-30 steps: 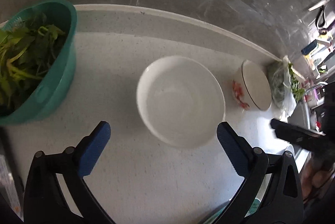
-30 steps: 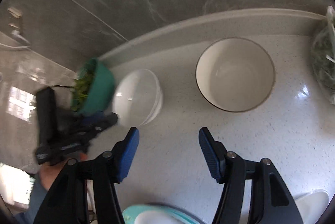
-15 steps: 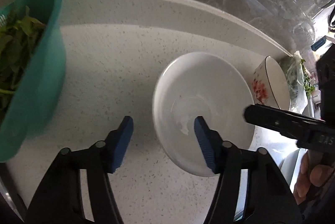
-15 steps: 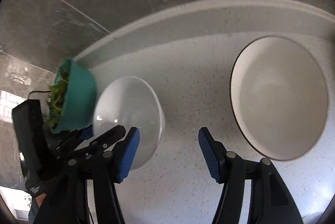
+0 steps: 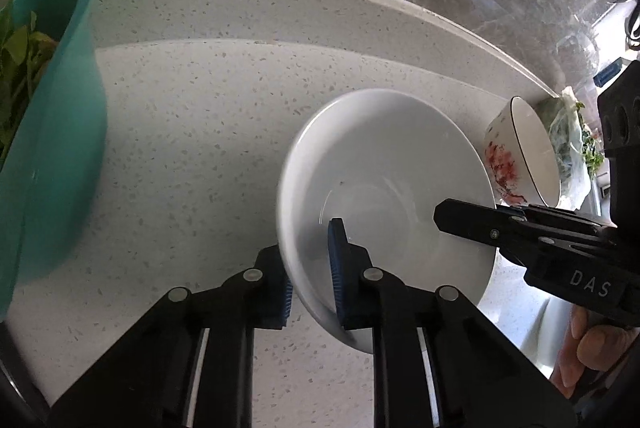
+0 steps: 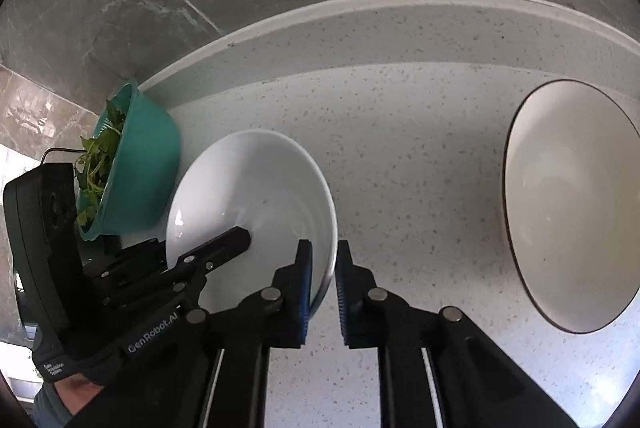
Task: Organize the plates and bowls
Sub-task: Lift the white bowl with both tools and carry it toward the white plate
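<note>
— Both grippers have closed in since a second ago?
— Yes: left gripper (image 5: pixel 310 268) clamps the white bowl (image 5: pixel 384 204) rim at nine o'clock, right gripper (image 6: pixel 322 284) at three; the bowl sits on the counter (image 5: pixel 192 132).

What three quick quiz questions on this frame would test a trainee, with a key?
1. True or false: both claws are clamped on the rim of the white bowl.
2. What fills the teal bowl?
A) leafy greens B) water C) rice
3. Which claw grips the rim nearer the cream bowl, the left claw or the right claw?

Key: 1 true; 2 A; 3 right claw.
</note>
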The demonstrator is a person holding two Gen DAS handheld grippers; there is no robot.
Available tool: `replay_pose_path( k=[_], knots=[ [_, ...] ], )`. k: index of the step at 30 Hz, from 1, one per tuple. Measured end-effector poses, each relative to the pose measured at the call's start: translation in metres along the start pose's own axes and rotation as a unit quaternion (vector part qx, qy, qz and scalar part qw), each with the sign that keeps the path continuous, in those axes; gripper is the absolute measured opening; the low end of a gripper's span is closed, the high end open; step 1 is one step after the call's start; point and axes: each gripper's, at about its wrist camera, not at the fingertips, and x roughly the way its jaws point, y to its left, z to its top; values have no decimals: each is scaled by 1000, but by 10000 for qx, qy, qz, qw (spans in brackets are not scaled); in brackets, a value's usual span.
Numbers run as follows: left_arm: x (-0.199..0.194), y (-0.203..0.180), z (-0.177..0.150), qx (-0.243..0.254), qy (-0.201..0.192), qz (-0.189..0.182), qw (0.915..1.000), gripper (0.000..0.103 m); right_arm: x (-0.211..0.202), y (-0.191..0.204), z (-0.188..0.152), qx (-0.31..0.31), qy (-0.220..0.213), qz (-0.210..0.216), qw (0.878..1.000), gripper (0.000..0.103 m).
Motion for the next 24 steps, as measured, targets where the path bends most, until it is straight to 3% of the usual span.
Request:
replay_pose_path(
  k=[7, 15, 24],
  knots=[
    [-21, -12, -6, 114, -73, 0, 9999, 13, -16, 5, -7, 27, -160, 54, 9999, 12],
    [-58, -59, -25, 516, -132, -318, 9981, 13, -76, -10, -36, 298, -551, 146, 9979, 12],
    [-92, -165, -87, 1141, -33, -847, 9898, 13, -165, -72, -129, 830, -952, 157, 9919, 12]
  ],
)
